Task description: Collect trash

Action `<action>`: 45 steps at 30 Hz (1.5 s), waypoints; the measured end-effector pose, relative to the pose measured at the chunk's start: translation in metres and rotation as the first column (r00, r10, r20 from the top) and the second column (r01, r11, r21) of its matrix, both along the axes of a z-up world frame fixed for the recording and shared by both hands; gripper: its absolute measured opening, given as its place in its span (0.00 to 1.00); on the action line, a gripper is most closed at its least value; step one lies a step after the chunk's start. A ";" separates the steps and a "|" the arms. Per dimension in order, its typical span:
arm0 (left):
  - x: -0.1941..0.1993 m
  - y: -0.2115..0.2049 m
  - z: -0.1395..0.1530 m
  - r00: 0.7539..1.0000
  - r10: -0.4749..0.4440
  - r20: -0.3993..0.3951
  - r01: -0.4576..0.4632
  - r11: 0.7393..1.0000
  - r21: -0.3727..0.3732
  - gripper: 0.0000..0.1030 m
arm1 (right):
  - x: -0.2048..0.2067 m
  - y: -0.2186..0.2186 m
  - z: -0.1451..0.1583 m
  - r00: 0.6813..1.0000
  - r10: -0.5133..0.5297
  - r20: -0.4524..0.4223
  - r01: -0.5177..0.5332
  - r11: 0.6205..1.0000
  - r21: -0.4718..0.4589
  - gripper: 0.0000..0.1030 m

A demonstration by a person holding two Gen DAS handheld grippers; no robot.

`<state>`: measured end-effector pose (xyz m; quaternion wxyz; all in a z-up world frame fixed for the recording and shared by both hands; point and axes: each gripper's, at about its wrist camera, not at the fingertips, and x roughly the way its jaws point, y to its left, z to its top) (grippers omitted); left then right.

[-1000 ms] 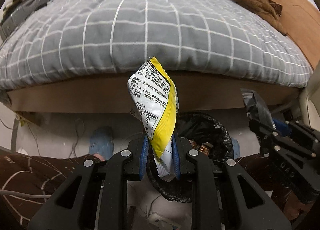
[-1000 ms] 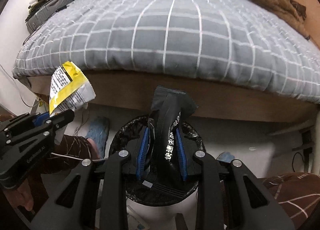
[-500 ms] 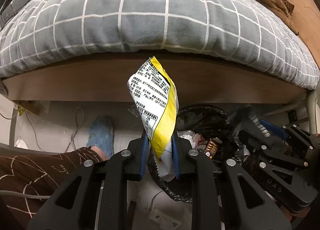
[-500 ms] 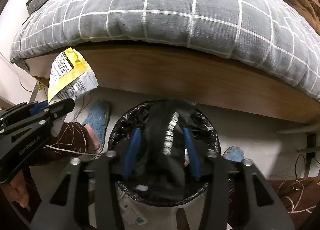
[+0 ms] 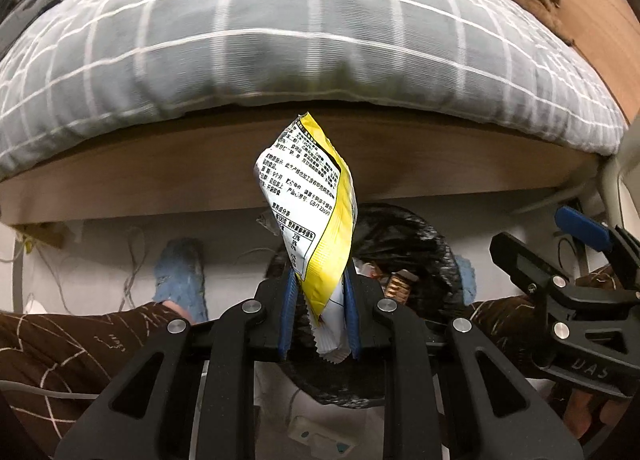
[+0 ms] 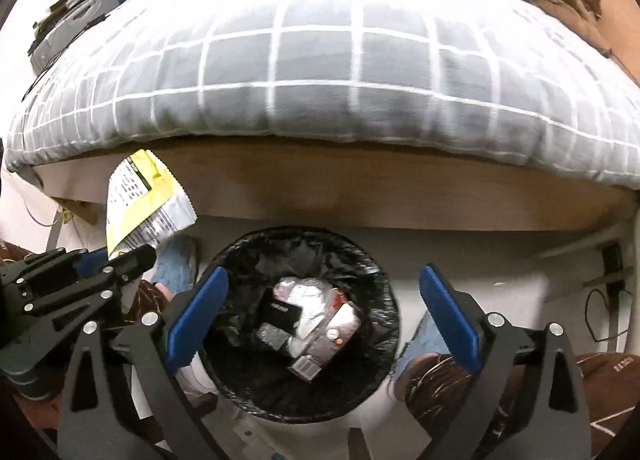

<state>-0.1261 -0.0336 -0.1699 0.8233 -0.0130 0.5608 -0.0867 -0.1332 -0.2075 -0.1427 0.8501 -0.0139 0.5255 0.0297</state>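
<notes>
My left gripper (image 5: pixel 318 316) is shut on a yellow and white snack bag (image 5: pixel 310 219), which stands upright between the blue pads, near the bin's left side. In the right wrist view the same snack bag (image 6: pixel 144 203) shows at the left. My right gripper (image 6: pixel 320 316) hangs over a round trash bin lined with a black bag (image 6: pixel 384 288); its jaws are opening wide with nothing between them. A black wrapper (image 6: pixel 280 314) lies inside the bin on top of silver and white wrappers (image 6: pixel 320 324).
A bed with a grey checked duvet (image 6: pixel 320 71) and a wooden frame (image 6: pixel 360 195) stands just behind the bin. A person's feet in blue slippers (image 5: pixel 180 272) and brown patterned trouser legs (image 6: pixel 600 388) flank the bin. Cables (image 5: pixel 132 260) lie on the floor at the left.
My right gripper's jaws spread apart and the black wrapper dropped from them into the bin. Both grippers came closer to the bin; the left still holds the snack bag.
</notes>
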 end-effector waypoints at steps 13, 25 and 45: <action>-0.005 -0.056 -0.008 0.994 -0.108 -0.014 0.108 0.994 -0.006 0.21 | -0.010 -0.063 0.013 0.988 -0.151 0.027 0.151 0.988 0.011 0.92; -0.011 -0.052 0.000 0.997 -0.071 0.032 0.071 0.997 -0.010 0.63 | -0.011 -0.060 0.026 0.987 -0.152 0.061 0.153 0.988 -0.013 0.93; -0.038 0.011 0.164 0.946 0.064 0.318 -0.071 0.997 0.010 0.94 | -0.039 -0.009 0.164 0.945 -0.061 0.320 0.064 0.998 0.001 0.93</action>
